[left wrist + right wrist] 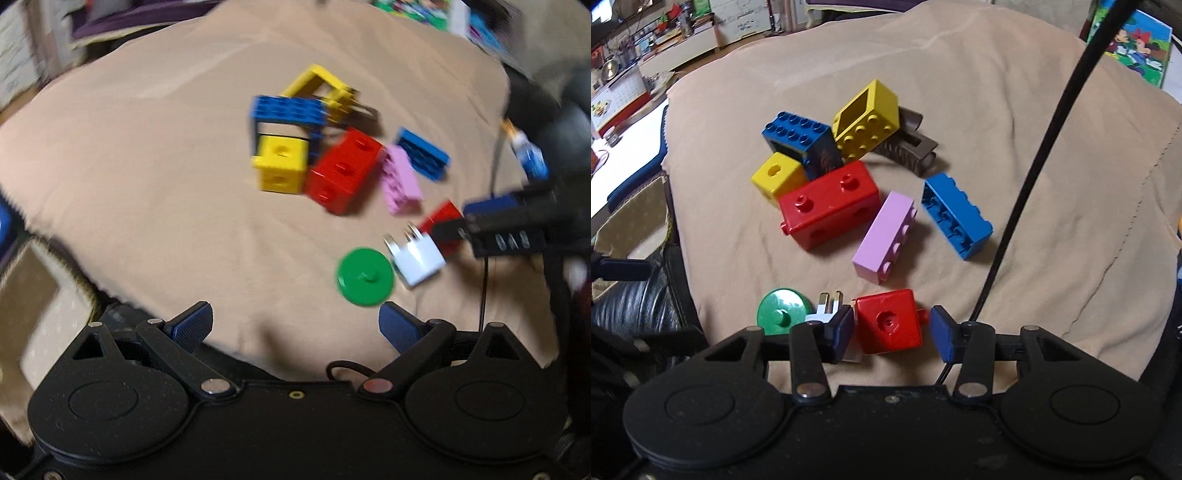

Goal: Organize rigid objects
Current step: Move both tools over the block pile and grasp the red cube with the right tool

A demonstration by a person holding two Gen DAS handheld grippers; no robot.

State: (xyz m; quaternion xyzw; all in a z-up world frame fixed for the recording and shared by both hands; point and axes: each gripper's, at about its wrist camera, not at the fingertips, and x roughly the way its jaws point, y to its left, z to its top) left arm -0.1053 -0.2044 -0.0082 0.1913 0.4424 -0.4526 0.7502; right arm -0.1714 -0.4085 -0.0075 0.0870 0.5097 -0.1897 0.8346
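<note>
Blocks cluster mid-cloth (997,92); a hair clip (908,144) lies behind them. Nearest the right gripper (892,330), a cube (890,321) sits between its fingers, plug (827,306) and disc (781,312) to its left.

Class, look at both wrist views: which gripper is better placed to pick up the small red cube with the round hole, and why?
The right gripper. Its open fingers already sit either side of the small red cube. The left gripper is open over bare beige cloth, with the cube off to its right.

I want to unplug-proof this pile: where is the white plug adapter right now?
In the right wrist view the white plug adapter lies near the bottom, between the green disc and the small red cube, partly behind the right claw's left finger.
</note>
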